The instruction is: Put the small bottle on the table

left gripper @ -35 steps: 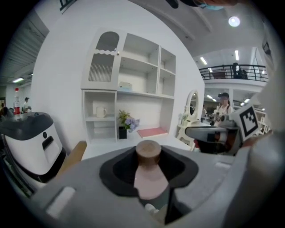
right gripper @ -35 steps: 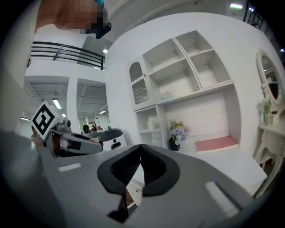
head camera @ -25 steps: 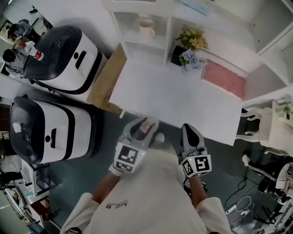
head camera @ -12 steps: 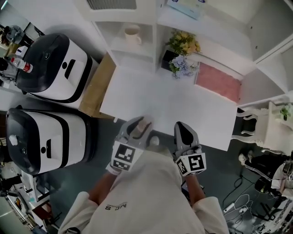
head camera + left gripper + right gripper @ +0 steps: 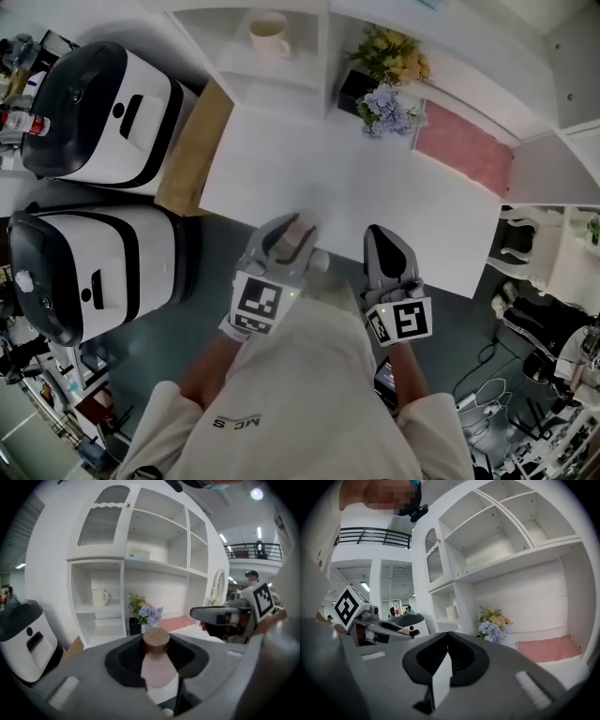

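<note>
The small bottle (image 5: 292, 236), pink with a brown cork top, sits between the jaws of my left gripper (image 5: 286, 240), which is shut on it. In the left gripper view the bottle (image 5: 157, 666) stands upright with its cork at the jaws' tips. The left gripper (image 5: 157, 670) hangs at the near edge of the white table (image 5: 375, 202). My right gripper (image 5: 386, 251) is beside it to the right, also at the table's near edge. In the right gripper view the right gripper (image 5: 449, 658) is shut with nothing in it.
Two black-and-white appliances (image 5: 101, 111) (image 5: 84, 272) stand left of the table, by a wooden board (image 5: 192, 150). At the back are a white shelf unit with a mug (image 5: 268, 36), a pot of flowers (image 5: 386, 80) and a pink mat (image 5: 464, 157). A white chair (image 5: 525, 246) stands at right.
Both grippers have moved forward from over the dark floor to the table's near edge. The left one still holds the bottle.
</note>
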A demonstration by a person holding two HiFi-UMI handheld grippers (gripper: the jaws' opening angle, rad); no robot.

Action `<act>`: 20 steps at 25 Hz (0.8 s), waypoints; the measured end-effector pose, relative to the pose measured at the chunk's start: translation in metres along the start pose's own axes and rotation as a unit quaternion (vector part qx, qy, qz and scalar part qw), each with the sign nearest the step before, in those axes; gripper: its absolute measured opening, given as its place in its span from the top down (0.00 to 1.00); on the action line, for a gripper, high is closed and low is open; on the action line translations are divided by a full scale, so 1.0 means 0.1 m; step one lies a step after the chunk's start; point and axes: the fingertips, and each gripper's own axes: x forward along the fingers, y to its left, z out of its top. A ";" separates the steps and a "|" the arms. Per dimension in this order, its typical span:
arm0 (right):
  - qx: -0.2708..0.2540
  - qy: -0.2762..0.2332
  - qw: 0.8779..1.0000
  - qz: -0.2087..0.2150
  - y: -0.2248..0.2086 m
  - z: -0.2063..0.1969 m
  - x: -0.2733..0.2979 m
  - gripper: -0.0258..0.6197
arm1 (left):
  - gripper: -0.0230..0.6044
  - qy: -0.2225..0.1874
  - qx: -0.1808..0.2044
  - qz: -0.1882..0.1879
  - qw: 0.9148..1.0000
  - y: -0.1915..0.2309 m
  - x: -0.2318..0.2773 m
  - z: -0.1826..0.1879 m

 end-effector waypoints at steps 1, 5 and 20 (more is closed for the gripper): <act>-0.003 0.005 1.000 0.004 0.00 -0.03 0.05 0.97 | 0.75 0.001 -0.001 -0.001 1.000 0.03 0.05 -0.02; -0.016 0.022 0.999 0.019 -0.02 -0.15 0.21 0.97 | 0.75 0.008 -0.005 -0.006 1.000 0.08 0.25 -0.17; -0.026 0.035 0.999 0.031 -0.28 -0.71 0.74 0.96 | 0.75 0.011 0.004 0.018 1.000 0.45 1.07 -0.62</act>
